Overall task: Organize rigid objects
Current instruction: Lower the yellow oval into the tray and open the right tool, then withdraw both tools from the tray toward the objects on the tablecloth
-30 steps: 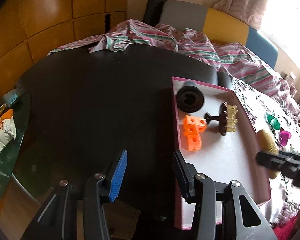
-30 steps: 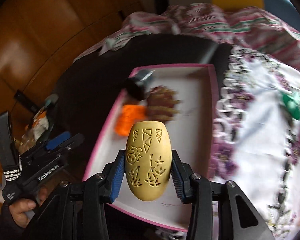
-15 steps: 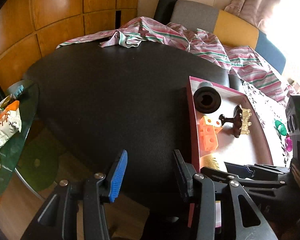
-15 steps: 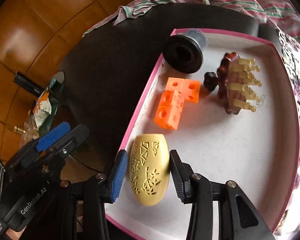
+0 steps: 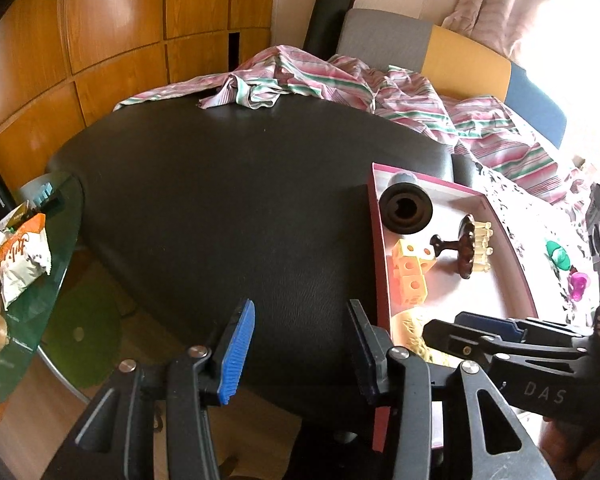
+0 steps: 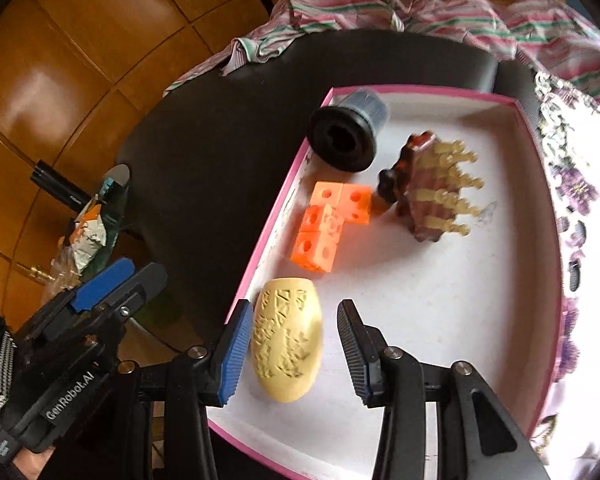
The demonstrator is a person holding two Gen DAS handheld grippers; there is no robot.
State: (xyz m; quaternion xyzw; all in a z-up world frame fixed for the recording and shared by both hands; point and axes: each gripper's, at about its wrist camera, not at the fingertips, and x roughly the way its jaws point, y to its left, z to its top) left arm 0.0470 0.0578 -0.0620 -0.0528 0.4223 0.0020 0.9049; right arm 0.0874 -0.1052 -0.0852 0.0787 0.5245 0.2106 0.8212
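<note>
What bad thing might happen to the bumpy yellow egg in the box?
1. The egg is round and lies on the tray's flat floor, so it may roll, perhaps into the orange blocks.
2. One blue finger of the right gripper touches the egg while the other stands apart; pulling away could drag or nudge it.
3. The egg lies close to the tray's pink wall, which that finger might catch.

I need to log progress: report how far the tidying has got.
Done: the black cylinder, orange cube cluster and brown peg holder lie in the pink-rimmed tray. In hand: the carved cream egg rests on the tray floor between the right gripper's jaws, one pad clear of it. Left: a green piece and a magenta piece on the floral cloth; the left gripper is empty.
</note>
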